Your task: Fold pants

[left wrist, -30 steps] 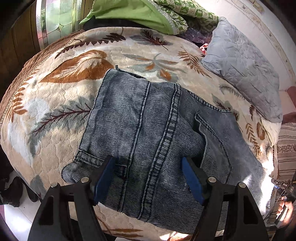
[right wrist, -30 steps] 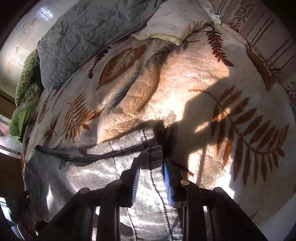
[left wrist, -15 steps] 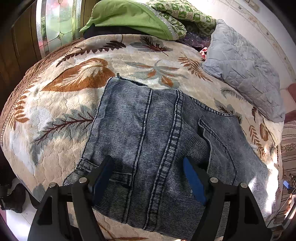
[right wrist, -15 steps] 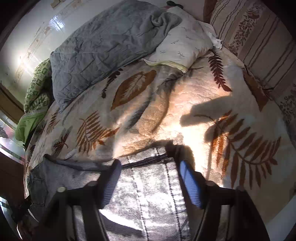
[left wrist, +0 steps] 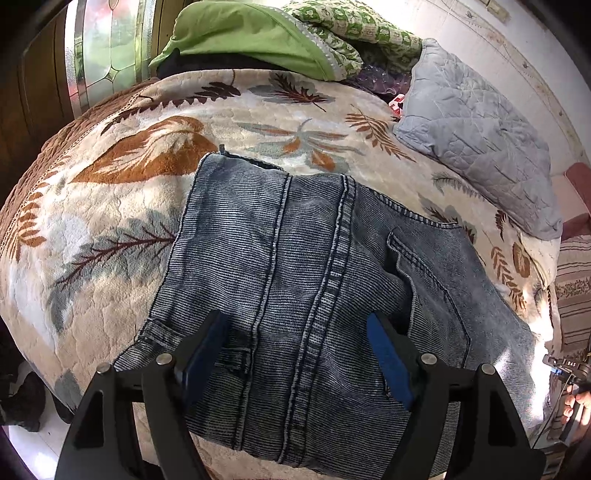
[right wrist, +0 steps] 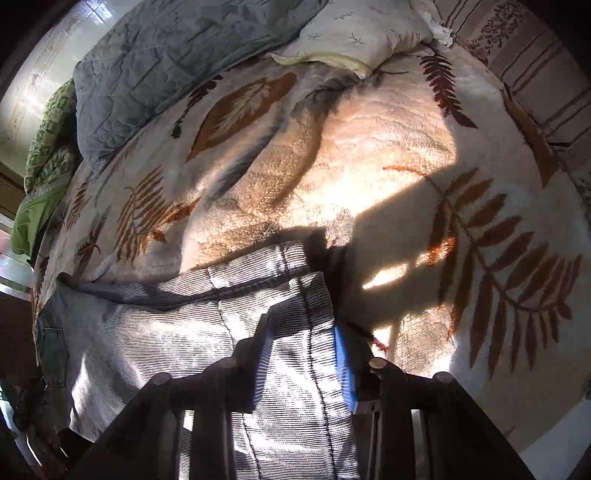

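Note:
Blue-grey denim pants lie flat on a leaf-patterned blanket, waistband and back pocket towards me. My left gripper hovers open just over the waist area, its blue pads wide apart and gripping nothing. In the right wrist view the sunlit leg end of the pants lies on the same blanket. My right gripper points steeply down at the hem corner. Its jaws are closing, with the fabric's edge between the pads but not pinched.
A grey quilted pillow and green bedding sit at the far side of the bed. A white pillow and striped cloth lie beyond the pants. A hand shows at the right edge. The bed's edge drops off at left.
My right gripper let go of the hem, opened wide and rose, then came back down and narrowed around the hem corner. The left gripper has stayed almost still.

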`<state>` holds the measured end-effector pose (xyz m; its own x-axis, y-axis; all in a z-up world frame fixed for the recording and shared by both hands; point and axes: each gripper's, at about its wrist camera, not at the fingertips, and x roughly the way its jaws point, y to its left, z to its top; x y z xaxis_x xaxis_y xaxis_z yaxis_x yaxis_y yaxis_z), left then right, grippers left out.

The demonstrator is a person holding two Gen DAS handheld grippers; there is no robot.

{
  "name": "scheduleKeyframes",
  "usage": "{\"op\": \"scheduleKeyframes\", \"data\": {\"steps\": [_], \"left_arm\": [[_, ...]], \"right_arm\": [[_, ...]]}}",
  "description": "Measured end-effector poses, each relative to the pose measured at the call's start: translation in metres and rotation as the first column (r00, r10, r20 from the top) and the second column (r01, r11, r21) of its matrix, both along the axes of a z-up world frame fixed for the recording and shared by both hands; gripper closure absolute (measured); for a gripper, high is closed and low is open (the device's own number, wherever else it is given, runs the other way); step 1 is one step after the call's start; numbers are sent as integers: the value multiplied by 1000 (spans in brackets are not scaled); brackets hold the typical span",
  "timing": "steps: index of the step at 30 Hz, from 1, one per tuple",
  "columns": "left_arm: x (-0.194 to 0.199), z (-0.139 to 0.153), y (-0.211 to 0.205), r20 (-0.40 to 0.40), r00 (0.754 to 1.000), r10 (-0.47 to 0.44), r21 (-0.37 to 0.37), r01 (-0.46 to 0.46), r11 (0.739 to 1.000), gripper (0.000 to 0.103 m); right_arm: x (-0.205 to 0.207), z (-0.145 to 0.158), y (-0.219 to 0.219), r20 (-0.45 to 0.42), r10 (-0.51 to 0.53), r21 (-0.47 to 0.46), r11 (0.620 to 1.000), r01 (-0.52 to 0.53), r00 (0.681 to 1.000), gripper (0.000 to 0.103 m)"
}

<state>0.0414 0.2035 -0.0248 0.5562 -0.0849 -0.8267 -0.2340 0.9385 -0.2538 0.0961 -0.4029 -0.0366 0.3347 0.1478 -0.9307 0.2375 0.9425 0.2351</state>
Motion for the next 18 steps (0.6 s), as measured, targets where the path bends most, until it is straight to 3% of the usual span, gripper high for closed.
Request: {"op": "scheduleKeyframes", "data": {"steps": [1,2,5,9,12,13,14,16,18], "left_arm": [[0,1,0,0,1000,0,-2,0,1000,24],[0,1,1,-2,1000,0,-5,0,1000,24],[0,2,4,-1,1000,14,-15,-14,1000,24],[-4,13,2,32,999,24,-45,-23,999,24],[-6,23,-6,78,997,-15,-42,19,999,19],[-4,21,-9,70,997,-23,-9,24,1000,15],[0,13,-12,37,999,-14,41,12,999,15],[9,-10,-13,-53,999,-5,112,11,994,15],[7,-11,-18,-8,1000,-12,166,13,986,12]], "right_arm": [[0,6,4,23,12,-37,999,-11,1000,93],[-2,15,5,61,12,-59,998,-9,998,95],[-7,41,1,157,-10,-72,997,22,988,95],[0,27,8,125,9,-142,990,9,992,95],[5,2,3,42,-42,-166,985,48,998,71],[2,8,4,68,-50,-197,978,63,996,53],[-1,19,6,95,-52,-222,972,72,994,42],[-7,49,13,180,-74,-280,952,123,981,39],[-6,83,35,272,-17,-266,960,93,962,39]]}}
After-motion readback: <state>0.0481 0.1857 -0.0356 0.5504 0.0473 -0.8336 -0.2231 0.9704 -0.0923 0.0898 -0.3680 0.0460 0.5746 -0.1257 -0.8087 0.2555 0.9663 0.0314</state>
